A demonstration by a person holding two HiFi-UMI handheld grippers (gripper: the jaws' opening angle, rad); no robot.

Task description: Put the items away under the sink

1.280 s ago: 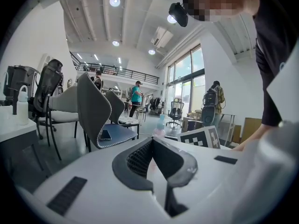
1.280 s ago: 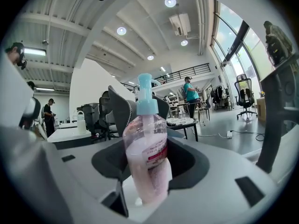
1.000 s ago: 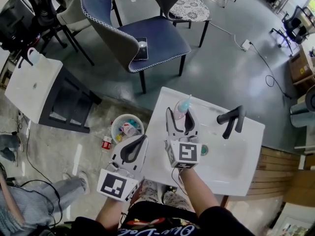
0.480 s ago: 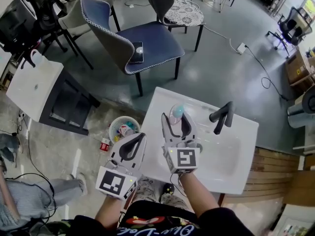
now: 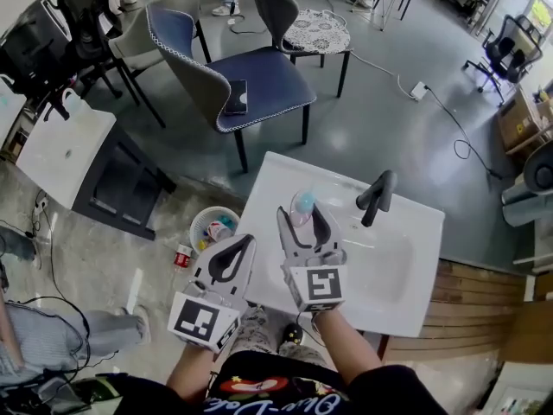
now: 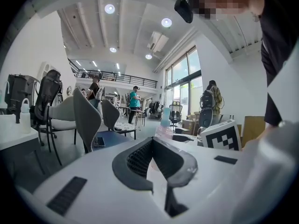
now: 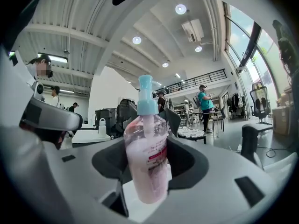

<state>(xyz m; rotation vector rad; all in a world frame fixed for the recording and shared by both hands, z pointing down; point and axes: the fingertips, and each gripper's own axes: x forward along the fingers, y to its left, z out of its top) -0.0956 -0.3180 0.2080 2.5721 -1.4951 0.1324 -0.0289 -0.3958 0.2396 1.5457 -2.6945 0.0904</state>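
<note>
Pump bottle (image 7: 145, 146) stood pinched upright in the right tool (image 5: 302, 211) over the white sink (image 5: 408, 251), left tool (image 5: 250, 241) pressed together, empty.

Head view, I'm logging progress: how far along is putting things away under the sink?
Done: nothing shows as stored; the space under the sink is out of sight. In hand: the right claw grips a pink pump bottle above the sink. To do: stowing it; the left claw is shut and empty.

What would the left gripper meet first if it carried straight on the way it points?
Probably the pink bottle in the right gripper, just ahead of the left gripper; depth is unclear, so it might miss.
</note>
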